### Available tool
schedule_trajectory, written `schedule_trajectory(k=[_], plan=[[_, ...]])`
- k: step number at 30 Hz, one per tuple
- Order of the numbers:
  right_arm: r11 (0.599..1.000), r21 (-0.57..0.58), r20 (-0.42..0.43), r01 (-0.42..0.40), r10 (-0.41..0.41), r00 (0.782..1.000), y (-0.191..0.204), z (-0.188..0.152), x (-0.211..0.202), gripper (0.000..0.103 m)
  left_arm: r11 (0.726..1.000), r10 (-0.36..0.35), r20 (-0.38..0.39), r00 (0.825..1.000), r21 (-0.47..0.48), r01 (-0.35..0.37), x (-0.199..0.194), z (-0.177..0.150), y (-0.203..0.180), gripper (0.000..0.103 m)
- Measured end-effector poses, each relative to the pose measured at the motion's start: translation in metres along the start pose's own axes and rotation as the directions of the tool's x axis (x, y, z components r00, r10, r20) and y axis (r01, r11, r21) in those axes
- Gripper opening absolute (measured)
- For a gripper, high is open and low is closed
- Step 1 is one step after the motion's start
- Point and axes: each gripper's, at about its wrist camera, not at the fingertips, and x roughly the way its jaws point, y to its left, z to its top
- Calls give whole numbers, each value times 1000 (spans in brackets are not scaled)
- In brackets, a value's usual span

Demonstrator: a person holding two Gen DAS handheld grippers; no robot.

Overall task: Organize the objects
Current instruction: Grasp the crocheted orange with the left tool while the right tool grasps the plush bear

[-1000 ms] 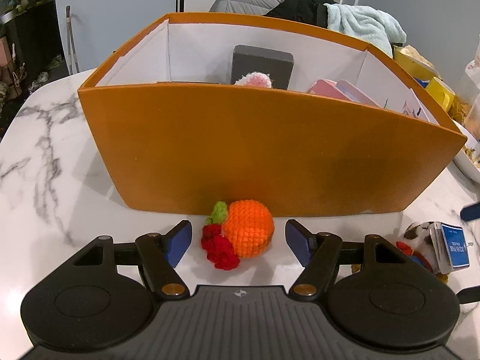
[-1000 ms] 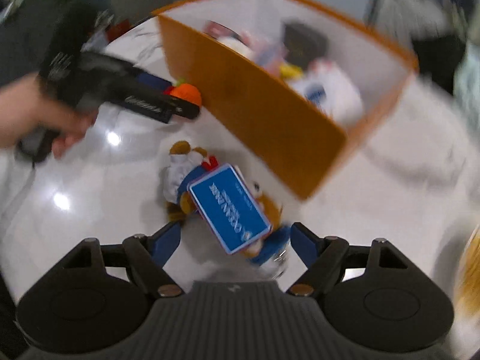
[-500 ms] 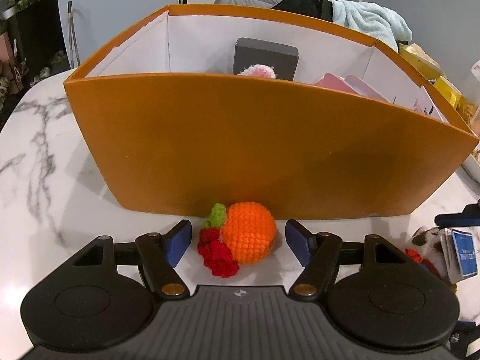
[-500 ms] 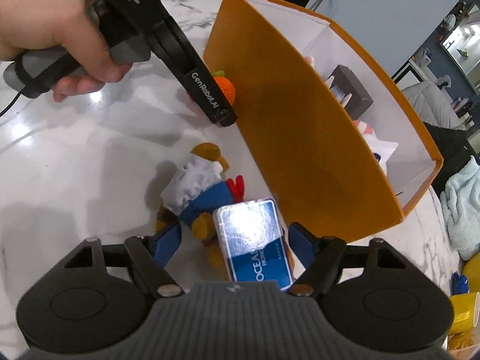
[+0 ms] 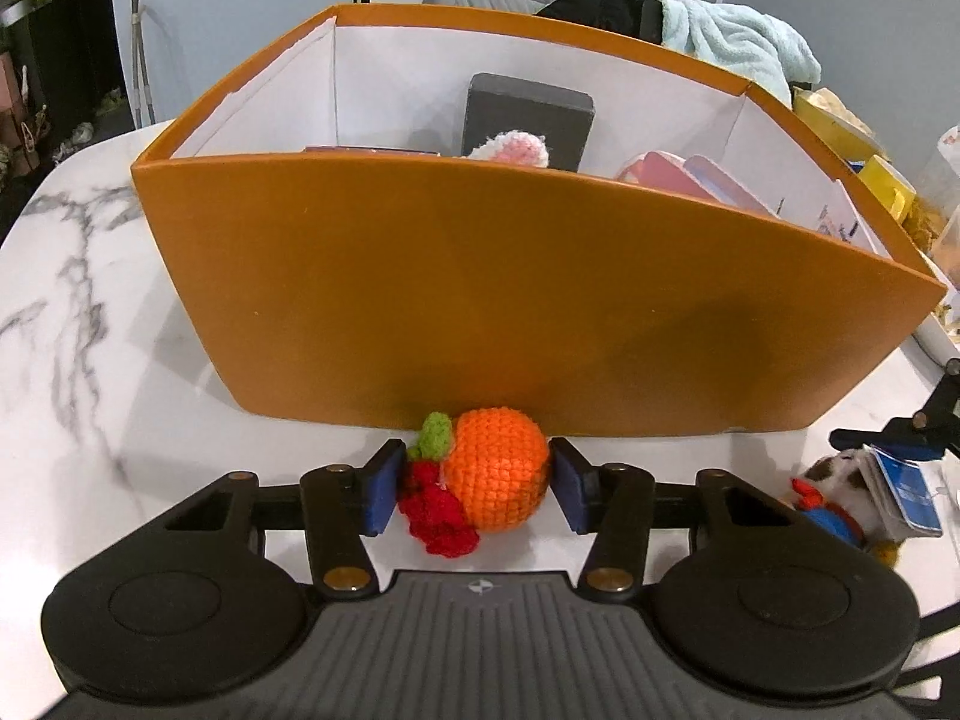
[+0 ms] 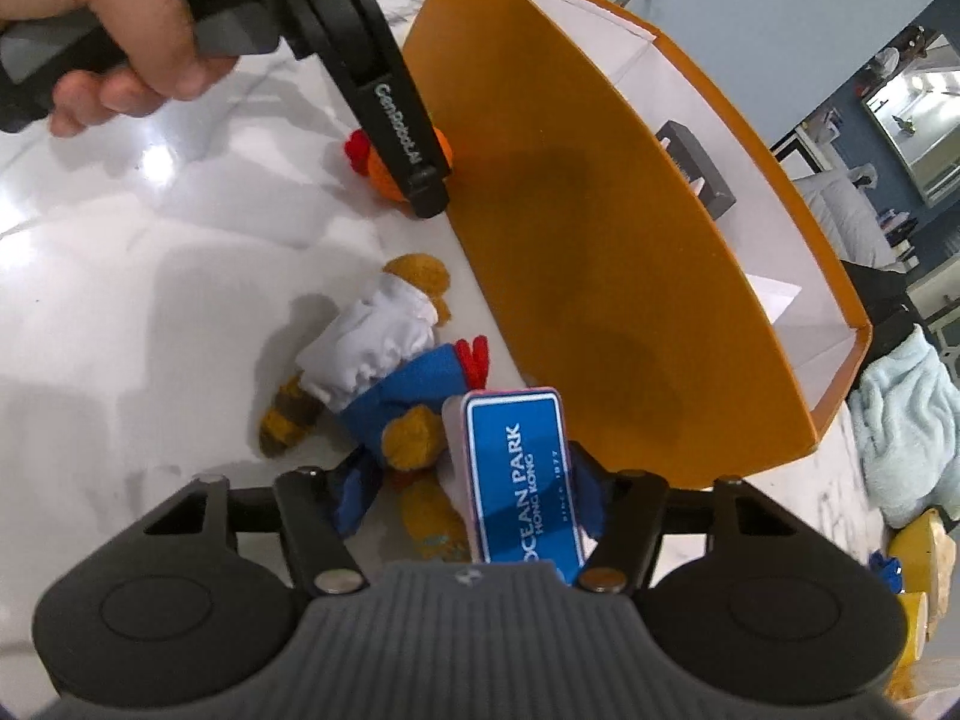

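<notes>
A crocheted orange [image 5: 498,474] with a green leaf and red berries lies on the marble table against the front wall of the orange box [image 5: 480,288]. My left gripper [image 5: 474,492] is closing on it, and both blue pads touch its sides. In the right wrist view a plush toy [image 6: 372,354] in white and blue clothes lies beside the box [image 6: 600,276], with a blue "Ocean Park" tag [image 6: 522,474] on it. My right gripper [image 6: 471,498] is closing around the toy's lower body and the tag; a gap shows at the left pad. A hand [image 6: 120,30] holds the left gripper there.
Inside the box are a grey block [image 5: 528,114], a pink crocheted piece [image 5: 516,147] and pink cards [image 5: 660,171]. A light blue towel [image 5: 738,42] and yellow items [image 5: 882,192] lie behind and right of it. White marble table [image 5: 78,300] stretches to the left.
The left jaws have closed in from wide apart onto the crocheted orange. The right gripper has dropped and rolled over the plush toy, and its jaws have narrowed around it.
</notes>
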Motion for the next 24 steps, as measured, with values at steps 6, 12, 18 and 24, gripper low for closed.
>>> schedule_trajectory(k=[6, 12, 18, 24], plan=[[1000, 13, -12, -6, 6, 1000, -3, -4, -6, 61, 1000, 7, 5, 1000, 10, -7, -8, -2, 1, 60], [1000, 17, -5, -14, 14, 1000, -2, -1, -18, 60, 1000, 5, 26, 1000, 4, -5, -20, -3, 4, 60], [999, 35, 20, -3, 2, 1000, -4, 0, -33, 60, 1000, 0, 43, 999, 9, -1, -34, -5, 6, 60], [998, 69, 39, 12, -15, 999, -7, 2, -45, 60, 1000, 10, 66, 998, 7, -10, -48, -6, 7, 60]])
